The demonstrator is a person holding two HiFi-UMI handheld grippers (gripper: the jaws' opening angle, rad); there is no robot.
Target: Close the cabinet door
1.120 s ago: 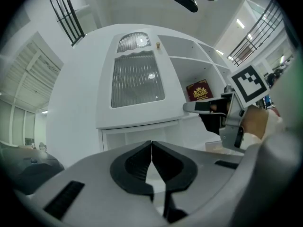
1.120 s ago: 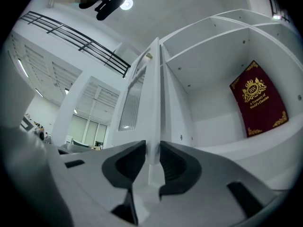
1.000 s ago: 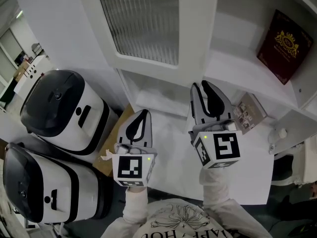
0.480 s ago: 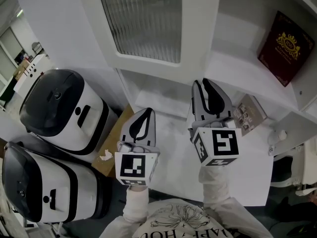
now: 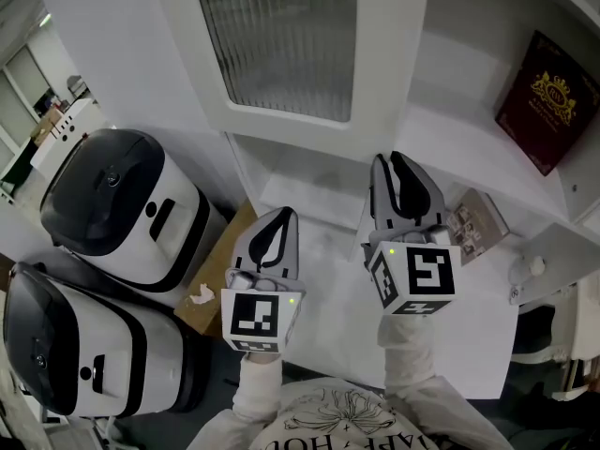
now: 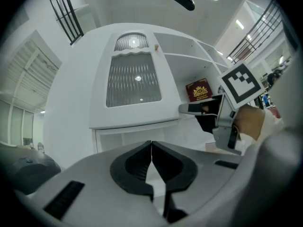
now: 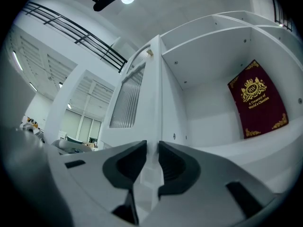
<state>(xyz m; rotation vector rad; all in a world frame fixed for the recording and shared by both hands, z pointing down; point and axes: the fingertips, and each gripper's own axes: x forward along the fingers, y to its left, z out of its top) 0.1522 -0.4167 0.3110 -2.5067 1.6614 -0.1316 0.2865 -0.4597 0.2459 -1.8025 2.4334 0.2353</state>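
Jaws of the right hand-held gripper (image 5: 395,160), just closing in, stand slightly apart in line with the free edge of the cabinet door (image 5: 281,36) (no pinch visible yet), likely readying the swing shut. The door hangs open left of the shelves (image 5: 459,143); the left hand-held gripper (image 5: 284,216) idles, jaws together.

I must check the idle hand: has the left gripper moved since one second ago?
No. The left gripper keeps its place beside the upper rice cooker; only the whole picture drifted slightly to the right.
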